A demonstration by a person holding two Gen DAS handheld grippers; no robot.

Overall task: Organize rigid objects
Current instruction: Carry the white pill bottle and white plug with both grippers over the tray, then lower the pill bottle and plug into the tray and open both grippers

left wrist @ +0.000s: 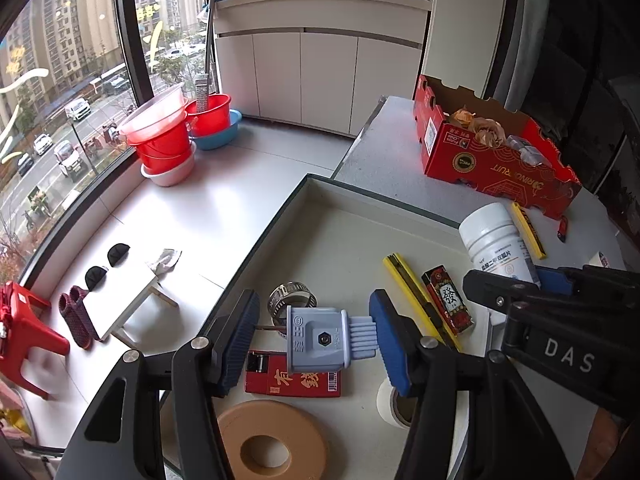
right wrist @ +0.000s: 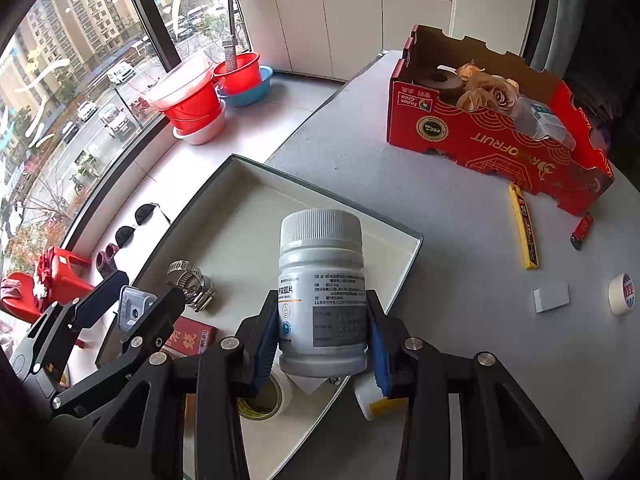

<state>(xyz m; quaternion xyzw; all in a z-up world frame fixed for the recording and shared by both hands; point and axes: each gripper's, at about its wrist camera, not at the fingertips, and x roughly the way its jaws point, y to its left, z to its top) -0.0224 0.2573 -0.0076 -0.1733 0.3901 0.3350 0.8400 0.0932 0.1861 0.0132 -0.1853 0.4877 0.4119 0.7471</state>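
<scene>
Carrying step: grey-blue plastic plug [left wrist: 318, 338] clamped in left tongs [left wrist: 316, 336], white pill bottle [right wrist: 322, 296] in right tongs [right wrist: 322, 344]; placement into shallow white tray [right wrist: 256, 168] is needed next.

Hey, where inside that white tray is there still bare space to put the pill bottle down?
The tray's far half is bare, from the hose clamp and yellow utility knife up to the far rim. The near end is crowded: red box, brown ring, tape roll. The pill bottle could go there.
</scene>
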